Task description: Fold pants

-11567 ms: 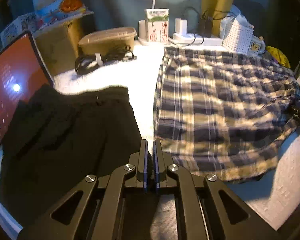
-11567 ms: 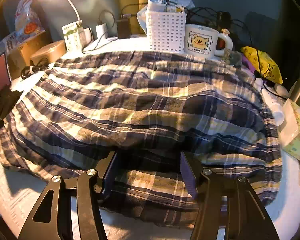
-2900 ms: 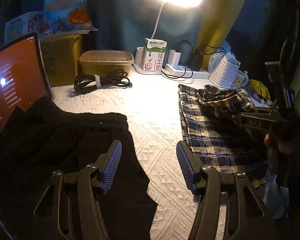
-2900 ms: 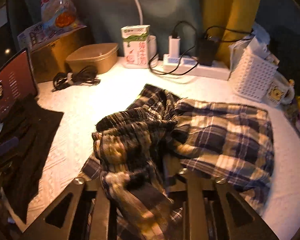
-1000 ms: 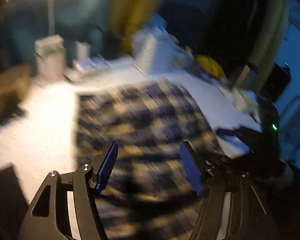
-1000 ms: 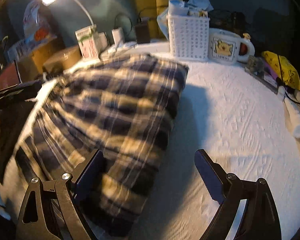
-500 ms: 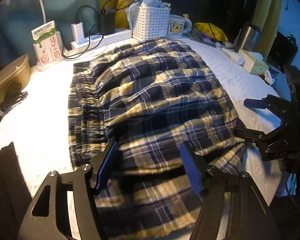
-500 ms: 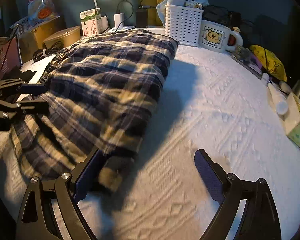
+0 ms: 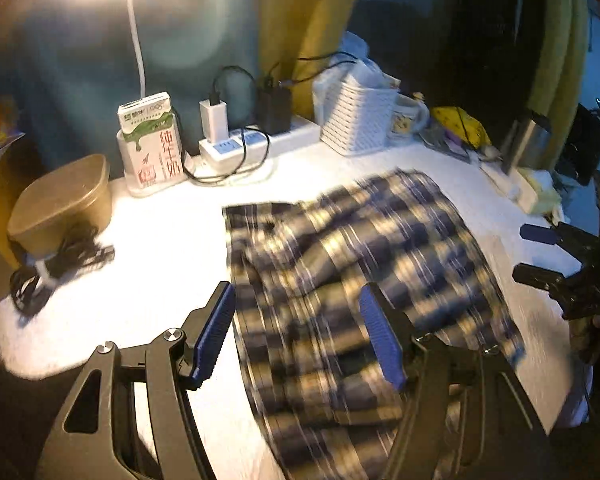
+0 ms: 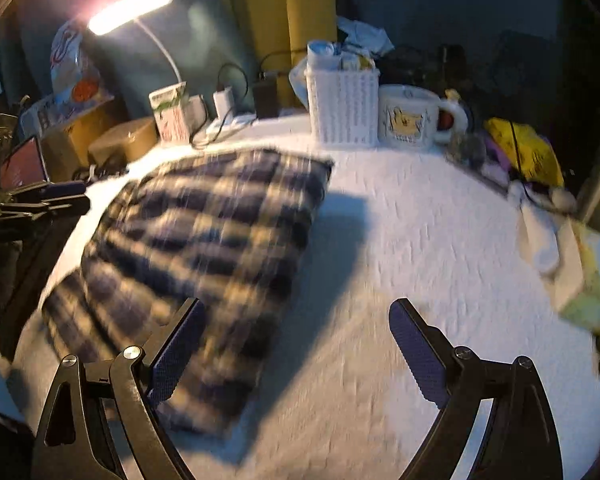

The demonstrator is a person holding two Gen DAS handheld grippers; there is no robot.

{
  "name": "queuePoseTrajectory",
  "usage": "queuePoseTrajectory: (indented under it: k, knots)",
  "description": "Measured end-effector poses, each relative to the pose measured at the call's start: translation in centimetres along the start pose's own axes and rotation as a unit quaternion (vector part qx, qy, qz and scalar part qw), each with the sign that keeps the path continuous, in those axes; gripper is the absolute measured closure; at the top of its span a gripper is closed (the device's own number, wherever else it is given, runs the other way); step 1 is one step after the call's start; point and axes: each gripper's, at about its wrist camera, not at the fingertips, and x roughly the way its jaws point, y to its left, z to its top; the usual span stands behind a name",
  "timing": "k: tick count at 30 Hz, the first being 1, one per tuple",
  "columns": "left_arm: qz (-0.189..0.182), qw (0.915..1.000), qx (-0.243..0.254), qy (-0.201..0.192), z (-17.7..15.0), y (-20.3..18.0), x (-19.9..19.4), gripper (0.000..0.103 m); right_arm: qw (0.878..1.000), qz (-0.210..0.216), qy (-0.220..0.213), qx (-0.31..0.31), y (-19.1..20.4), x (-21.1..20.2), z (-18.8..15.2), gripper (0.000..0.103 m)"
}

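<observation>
The plaid pants (image 9: 352,280) lie folded into a blurred oblong on the white textured tabletop (image 9: 152,264), running from about twelve o'clock down to six o'clock in the left wrist view; the left gripper (image 9: 300,340) hangs over their near end with its blue-padded jaws spread wide and nothing between them, the left pad over bare cloth-covered table, the right pad over the plaid; at three o'clock in that view the right gripper (image 9: 540,256) shows with its jaws apart, just off the pants' right edge; from the right wrist view the right gripper (image 10: 296,344) is likewise released, jaws wide, its left finger over the corner of the pants (image 10: 204,264) at nine o'clock, its right finger over bare table (image 10: 420,240); behind the pants, near twelve o'clock, stand a white basket (image 10: 342,108) and a bear mug (image 10: 410,122) touching it; a milk carton (image 9: 150,142) and power strip (image 9: 256,142) sit at eleven o'clock under the lit lamp (image 10: 130,8).
</observation>
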Motion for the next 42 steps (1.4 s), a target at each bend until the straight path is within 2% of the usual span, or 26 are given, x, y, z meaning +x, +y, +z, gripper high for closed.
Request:
queuePoseTrajectory:
  k: [2, 5, 8, 14, 17, 19, 20, 27, 29, 33, 35, 39, 42]
  knots:
    - [0.0, 1.0, 0.0, 0.004, 0.9, 0.3, 1.4, 0.038, 1.0, 0.003, -0.004, -0.001, -0.1, 0.9, 1.4, 0.009]
    - [-0.037, 0.9993, -0.001, 0.001, 1.7, 0.5, 2.8, 0.038, 1.0, 0.009, -0.005, -0.006, 0.0, 2.6, 3.0, 0.009]
    - [-0.017, 0.9997, 0.01, 0.013, 2.2, 0.6, 4.5, 0.038, 1.0, 0.013, -0.001, -0.008, -0.1, 4.6, 4.3, 0.009]
    - [0.015, 0.9989, -0.002, 0.046, 2.1, 2.1, 7.4, 0.038, 1.0, 0.015, 0.015, 0.002, -1.3, 8.5, 6.0, 0.009]
    - [0.028, 0.9982, -0.004, 0.053, 1.9, 3.1, 8.6, 0.031, 1.0, 0.014, 0.026, 0.007, -1.8, 10.4, 6.2, 0.009]
    - [0.031, 0.9982, -0.011, 0.05, 1.7, 3.4, 8.8, 0.027, 1.0, -0.002, 0.026, 0.001, -2.1, 11.5, 6.1, 0.009]
    - [0.03, 0.9982, -0.011, 0.05, 1.7, 3.4, 8.8, 0.027, 0.999, 0.004, 0.042, 0.018, -2.6, 12.1, 6.2, 0.009]
    - [0.008, 0.9991, 0.009, 0.04, 2.7, 3.5, 8.6, 0.027, 0.999, 0.012, 0.019, 0.04, -3.6, 11.4, 6.5, 0.009]
    - [-0.013, 0.9989, 0.015, 0.043, 3.2, 3.7, 9.2, 0.027, 0.999, 0.017, 0.011, 0.039, -3.5, 11.3, 6.8, 0.009]
    - [-0.043, 0.9975, -0.009, 0.056, 4.0, 4.5, 10.8, 0.027, 0.999, 0.029, 0.006, 0.046, -3.8, 11.6, 7.4, 0.009]
    - [-0.043, 0.9969, -0.009, 0.065, 4.0, 4.4, 11.3, 0.025, 0.998, 0.034, 0.008, 0.052, -4.1, 12.0, 7.5, 0.009]
    - [-0.035, 0.9978, -0.002, 0.055, 3.6, 4.0, 11.2, 0.025, 0.997, 0.055, 0.019, 0.058, -4.3, 12.9, 7.3, 0.01]
    - [-0.038, 0.9982, 0.005, 0.047, 3.4, 3.7, 11.1, 0.03, 0.996, 0.072, 0.031, 0.052, -3.9, 13.6, 7.4, 0.018]
